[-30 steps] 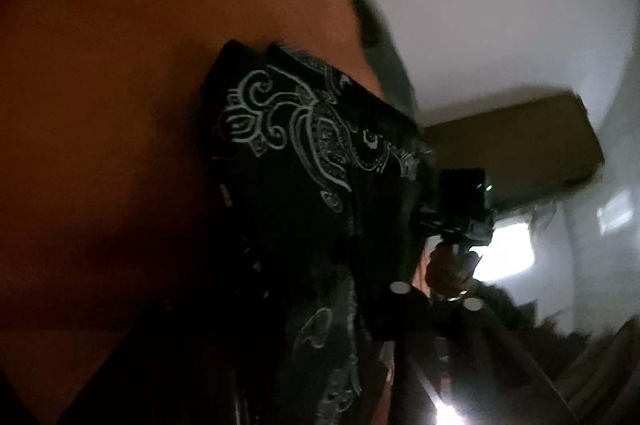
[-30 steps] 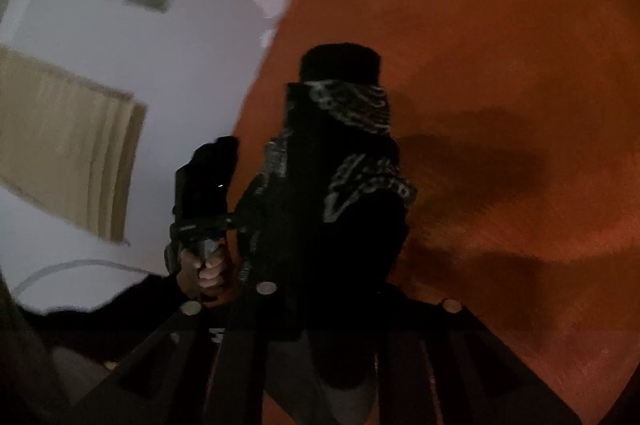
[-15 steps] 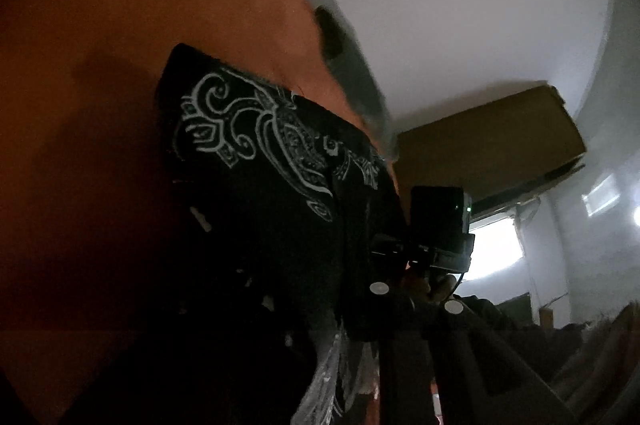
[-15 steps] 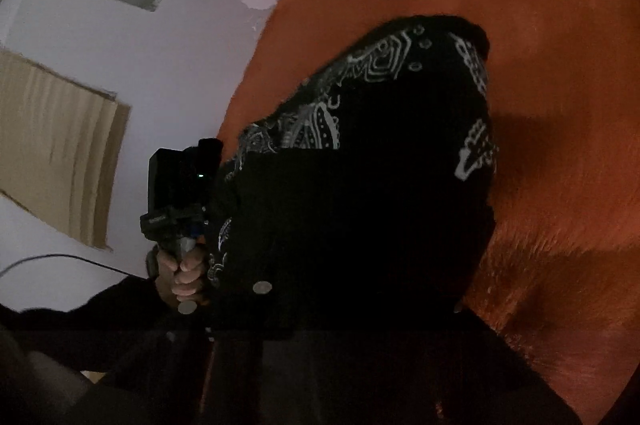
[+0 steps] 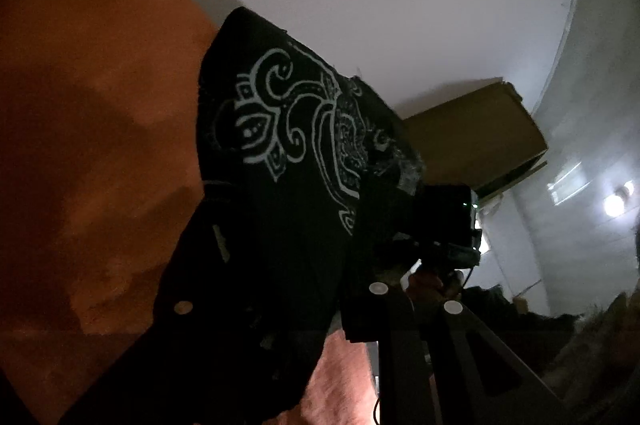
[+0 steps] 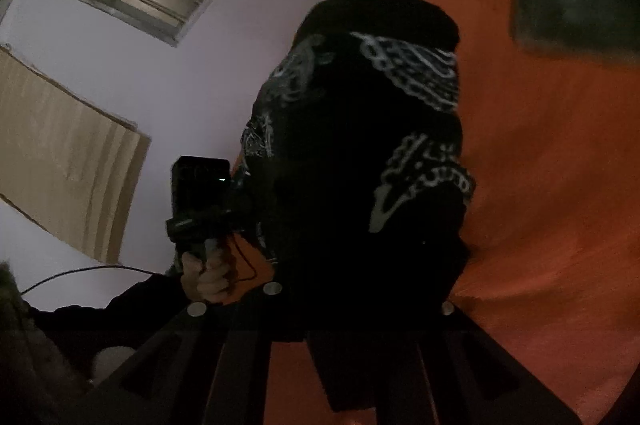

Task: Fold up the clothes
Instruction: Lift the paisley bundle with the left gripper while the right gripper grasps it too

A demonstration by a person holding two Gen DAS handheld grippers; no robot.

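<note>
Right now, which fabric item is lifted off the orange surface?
The black cloth with white paisley print, bunched up in mid-air; the blurred dark green piece lies flat on the orange surface.

both grippers' fingertips behind black cloth (image 5: 280, 185)

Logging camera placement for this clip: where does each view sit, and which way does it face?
Left wrist: on the left gripper, looking along dark fingers bunched in the black white-patterned cloth, towards the orange surface; right gripper opposite.
Right wrist: on the right gripper, facing the left gripper and the hand holding it.
Shared: cloth, orange surface, brown cardboard.
</note>
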